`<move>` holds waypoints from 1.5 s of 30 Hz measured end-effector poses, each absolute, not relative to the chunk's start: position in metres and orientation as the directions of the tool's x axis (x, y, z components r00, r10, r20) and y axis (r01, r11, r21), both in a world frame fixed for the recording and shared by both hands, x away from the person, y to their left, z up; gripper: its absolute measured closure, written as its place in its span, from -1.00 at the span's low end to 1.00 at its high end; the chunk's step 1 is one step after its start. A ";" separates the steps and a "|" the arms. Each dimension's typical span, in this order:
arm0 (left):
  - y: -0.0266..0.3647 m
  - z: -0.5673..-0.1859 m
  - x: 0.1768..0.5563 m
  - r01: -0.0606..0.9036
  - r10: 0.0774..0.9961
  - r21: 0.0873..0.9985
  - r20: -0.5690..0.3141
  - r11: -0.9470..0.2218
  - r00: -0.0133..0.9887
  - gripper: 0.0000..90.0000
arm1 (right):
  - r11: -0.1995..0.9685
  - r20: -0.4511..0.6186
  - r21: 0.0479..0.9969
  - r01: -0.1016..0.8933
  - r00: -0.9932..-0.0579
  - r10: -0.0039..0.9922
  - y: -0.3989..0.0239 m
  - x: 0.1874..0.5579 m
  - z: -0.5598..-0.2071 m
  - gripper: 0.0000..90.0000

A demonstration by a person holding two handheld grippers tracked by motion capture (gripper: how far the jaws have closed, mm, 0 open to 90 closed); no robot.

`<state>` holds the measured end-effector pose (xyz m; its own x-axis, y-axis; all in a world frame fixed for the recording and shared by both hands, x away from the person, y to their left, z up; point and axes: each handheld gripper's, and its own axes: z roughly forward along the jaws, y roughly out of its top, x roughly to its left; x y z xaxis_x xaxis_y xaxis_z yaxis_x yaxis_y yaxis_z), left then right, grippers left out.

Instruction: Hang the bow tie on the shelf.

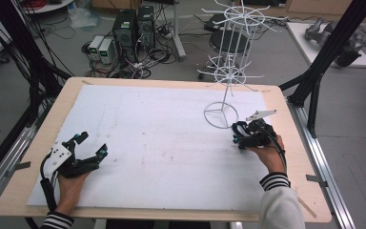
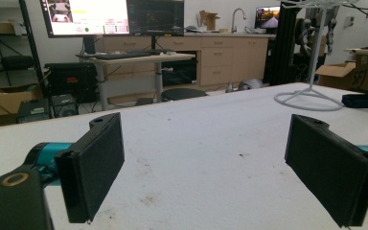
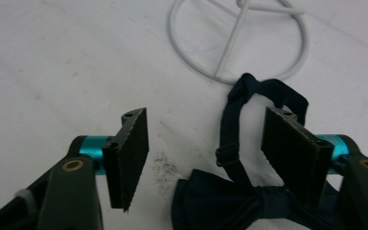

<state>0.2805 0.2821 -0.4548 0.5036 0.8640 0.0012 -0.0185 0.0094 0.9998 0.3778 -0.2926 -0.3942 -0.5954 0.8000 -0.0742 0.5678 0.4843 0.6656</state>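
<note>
A dark navy bow tie (image 3: 223,201) with its strap loop (image 3: 249,93) lies on the white mat. It rests just in front of the ring base (image 3: 237,43) of a white wire hook rack (image 1: 228,57). My right gripper (image 3: 206,127) is open and low over the mat, the tie's knot and strap lying between its pads (image 3: 292,148) untouched. In the high view the right gripper (image 1: 237,134) sits beside the rack base (image 1: 220,114). My left gripper (image 1: 93,143) rests open at the near left of the mat, nothing between its pads (image 2: 96,163).
The white mat (image 1: 162,143) covers most of the wooden table (image 1: 71,90). Black frame posts (image 1: 326,52) rise at the right and left edges. Computers and cables (image 1: 133,33) sit on the floor beyond the far edge. A white board (image 1: 331,45) with grey parts lies back right.
</note>
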 end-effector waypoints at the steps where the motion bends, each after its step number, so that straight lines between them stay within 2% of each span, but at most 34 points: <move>1: 0.282 -0.455 0.281 -0.017 0.864 1.000 0.000 0.010 0.504 -0.69 | 0.488 -0.077 0.662 0.568 -0.597 0.799 -0.293 0.379 -0.395 -0.21; 16: 0.283 -0.455 0.281 -0.014 0.864 1.000 -0.003 0.012 0.503 -0.69 | 0.548 -0.108 0.571 0.611 -0.606 0.788 -0.288 0.395 -0.403 0.10; 32: 0.283 -0.455 0.281 -0.013 0.864 1.000 -0.005 0.013 0.504 -0.69 | 0.573 -0.127 0.515 0.637 -0.605 0.786 -0.287 0.403 -0.412 0.27; 37: 0.283 -0.455 0.281 -0.012 0.864 1.000 -0.005 0.013 0.503 -0.69 | 0.563 -0.132 0.506 0.653 -0.587 0.799 -0.287 0.405 -0.414 0.45; 40: 0.283 -0.455 0.281 -0.012 0.864 1.000 -0.006 0.014 0.504 -0.69 | 0.566 -0.131 0.499 0.656 -0.589 0.797 -0.286 0.406 -0.416 0.48; 45: 0.283 -0.455 0.281 -0.011 0.863 1.000 -0.006 0.014 0.506 -0.69 | 0.560 -0.137 0.482 0.674 -0.574 0.807 -0.283 0.407 -0.419 0.69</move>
<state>0.2809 0.2829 -0.4547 0.5055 0.8628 -0.0060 -0.0113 0.0135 0.9998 0.4066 -0.2834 -0.4187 -0.5738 0.8075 -0.1370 0.6738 0.5605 0.4816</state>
